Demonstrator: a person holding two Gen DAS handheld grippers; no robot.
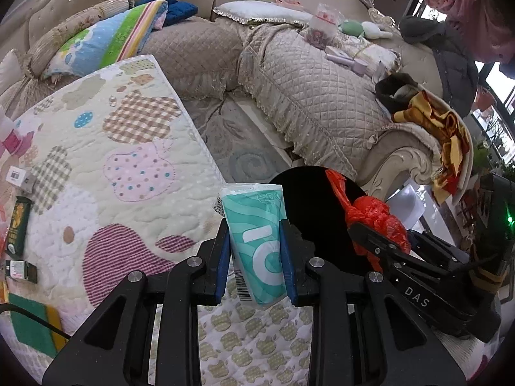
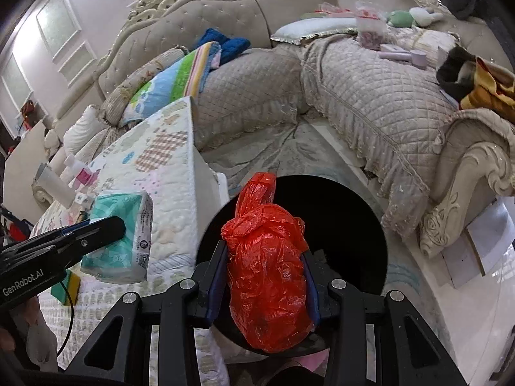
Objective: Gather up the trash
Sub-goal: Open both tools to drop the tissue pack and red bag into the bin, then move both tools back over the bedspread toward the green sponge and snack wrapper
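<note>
My left gripper point(image 1: 256, 241) is shut on a teal and white tissue pack point(image 1: 260, 241), held over the edge of the quilted table point(image 1: 128, 160). The same pack point(image 2: 122, 234) shows at the left of the right wrist view, clamped in the left gripper point(image 2: 120, 225). My right gripper point(image 2: 265, 267) is shut on a knotted red plastic bag point(image 2: 267, 267), which hangs over the dark round mouth of a black bin point(image 2: 347, 225). In the left wrist view the red bag point(image 1: 373, 218) and the right gripper point(image 1: 373, 241) sit beside the bin point(image 1: 315, 199).
A quilted beige corner sofa point(image 1: 305, 96) wraps the far side, strewn with cushions, cloths and small items. Boxes, a green pack and a green-yellow sponge point(image 1: 32, 321) lie on the table's left part. A patterned rug point(image 1: 231, 135) covers the floor between table and sofa.
</note>
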